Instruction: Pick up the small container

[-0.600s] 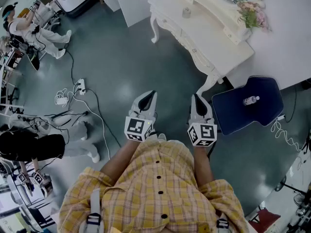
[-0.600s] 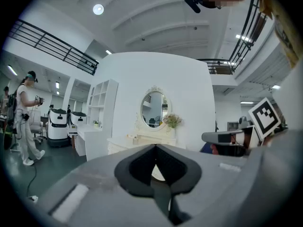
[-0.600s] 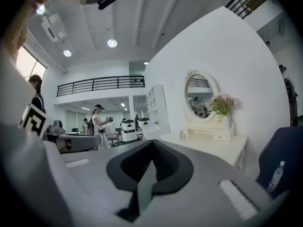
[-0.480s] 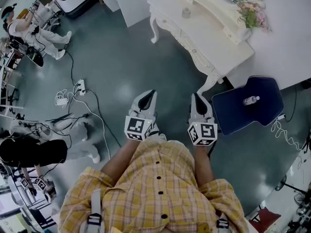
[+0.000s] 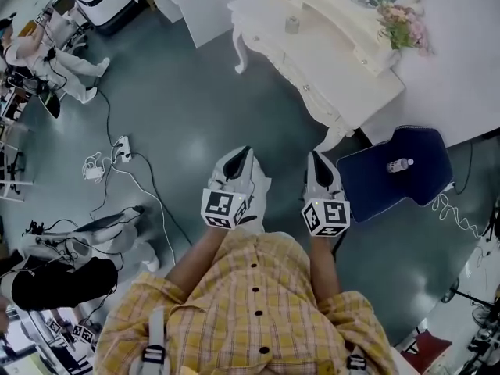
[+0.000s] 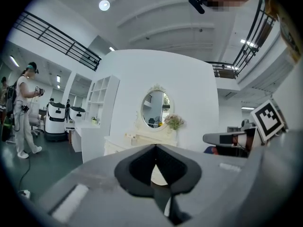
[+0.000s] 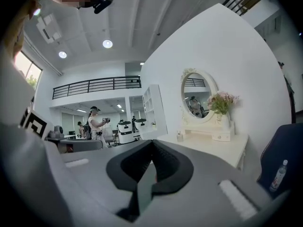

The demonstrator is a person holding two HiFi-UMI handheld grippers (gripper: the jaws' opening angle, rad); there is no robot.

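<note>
Glossy grey floor [image 5: 195,116]; white dressing table [image 5: 340,73] with oval mirror [image 6: 155,109]; navy chair [image 5: 367,180]

Round ceiling lamps [image 7: 107,43] light the hall brightly and evenly, so shadows are faint. In the head view the glossy floor [image 5: 195,145] throws back a pale patch of glare under a cool, bluish cast. Both gripper views are wide-angle, with black corners and straight lines like the railing [image 6: 57,34] bowed, and the left gripper [image 6: 155,148] and right gripper [image 7: 151,142], close to the lens, look soft while the mirror [image 6: 155,109] stays fairly crisp.
</note>
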